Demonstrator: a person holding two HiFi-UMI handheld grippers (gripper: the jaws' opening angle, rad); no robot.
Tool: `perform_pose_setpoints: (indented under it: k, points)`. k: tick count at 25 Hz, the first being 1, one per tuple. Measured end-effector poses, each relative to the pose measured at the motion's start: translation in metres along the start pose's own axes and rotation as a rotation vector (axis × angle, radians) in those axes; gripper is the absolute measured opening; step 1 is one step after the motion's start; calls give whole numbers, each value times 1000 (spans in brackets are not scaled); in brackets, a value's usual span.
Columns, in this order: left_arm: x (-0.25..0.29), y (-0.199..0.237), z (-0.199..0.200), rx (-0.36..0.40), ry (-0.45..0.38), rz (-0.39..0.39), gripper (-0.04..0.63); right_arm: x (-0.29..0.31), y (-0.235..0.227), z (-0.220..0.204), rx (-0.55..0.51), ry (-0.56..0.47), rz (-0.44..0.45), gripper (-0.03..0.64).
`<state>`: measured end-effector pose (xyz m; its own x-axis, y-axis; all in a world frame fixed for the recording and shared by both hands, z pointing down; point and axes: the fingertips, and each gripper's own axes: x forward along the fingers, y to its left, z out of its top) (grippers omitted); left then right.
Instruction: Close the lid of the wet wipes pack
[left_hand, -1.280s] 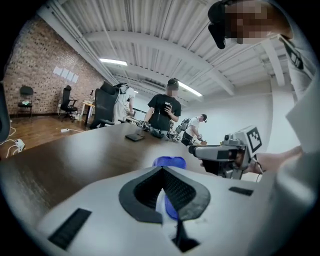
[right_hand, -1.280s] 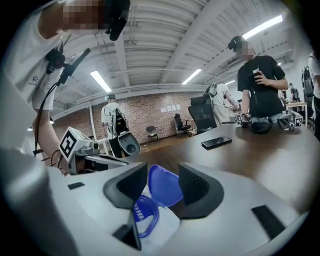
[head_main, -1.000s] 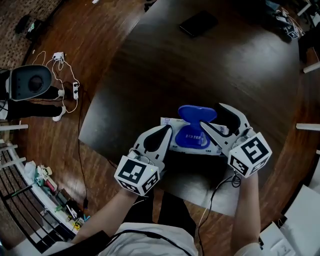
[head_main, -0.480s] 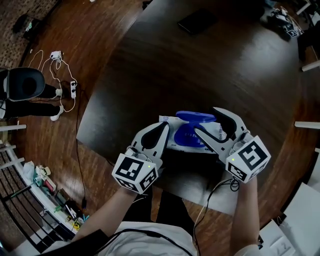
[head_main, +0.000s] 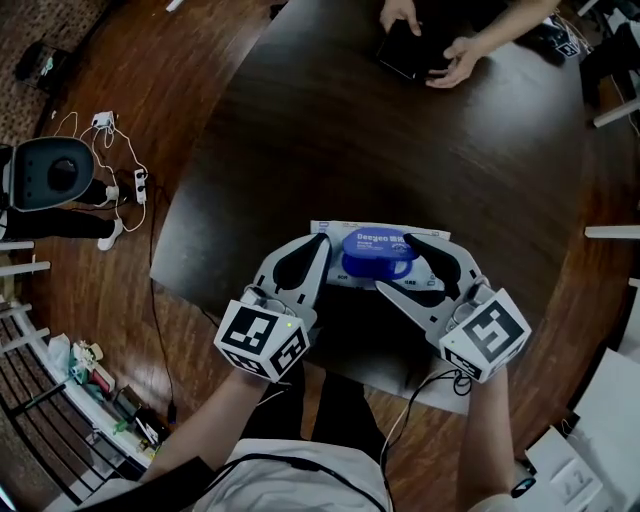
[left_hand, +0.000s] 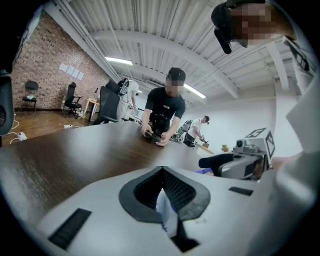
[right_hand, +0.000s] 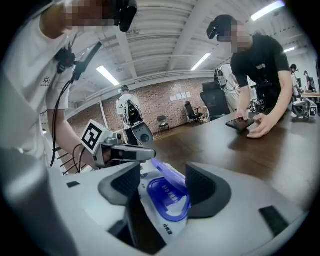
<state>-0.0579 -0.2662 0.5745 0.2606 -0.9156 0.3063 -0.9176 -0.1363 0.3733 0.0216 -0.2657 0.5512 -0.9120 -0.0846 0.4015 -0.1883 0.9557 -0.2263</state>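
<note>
The white wet wipes pack (head_main: 425, 268) lies near the front edge of the dark table (head_main: 400, 150). Its blue lid (head_main: 375, 255) is folded down on the pack with its label facing up. My left gripper (head_main: 320, 243) is at the pack's left end, shut on the pack's edge; white film shows between its pads (left_hand: 150, 192). My right gripper (head_main: 395, 264) stands open, with one jaw on each side of the lid. In the right gripper view the blue lid (right_hand: 167, 200) sits between that gripper's (right_hand: 161, 181) pads, and the left gripper (right_hand: 125, 152) is just behind the pack.
At the far side of the table a person's hands (head_main: 455, 55) rest on a dark phone (head_main: 408, 50); this person (right_hand: 260, 75) leans over the table. On the wood floor to the left are a round black device (head_main: 55, 170) and cables (head_main: 125, 185).
The blue lid stood upright a second ago and now lies down on the pack. My right gripper has come down and toward me. A person's hands have appeared at the phone.
</note>
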Motion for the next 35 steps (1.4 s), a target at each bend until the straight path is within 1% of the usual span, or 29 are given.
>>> perform_pose_setpoints:
  k: [6,12,17,24,30,35]
  points:
    - [-7,-3,6,8,-12,-16,0,2,22,-11,17,23,14,268]
    - [-16,-6,7,16,-16,-34,0,10,36,-32,26,91,6,268]
    - [-26,-6,7,6,-15,-53,0,19,48,-41,18,133,15,268]
    - [-33,0,7,15,-16,-66,0,32,49,-60,53,205,2,268]
    - [-42,8,10,22,-19,-68,0,37,46,-67,86,232,-32,268]
    - [-51,3,19,28,-28,-82,0,40,45,-69,114,263,-49,268]
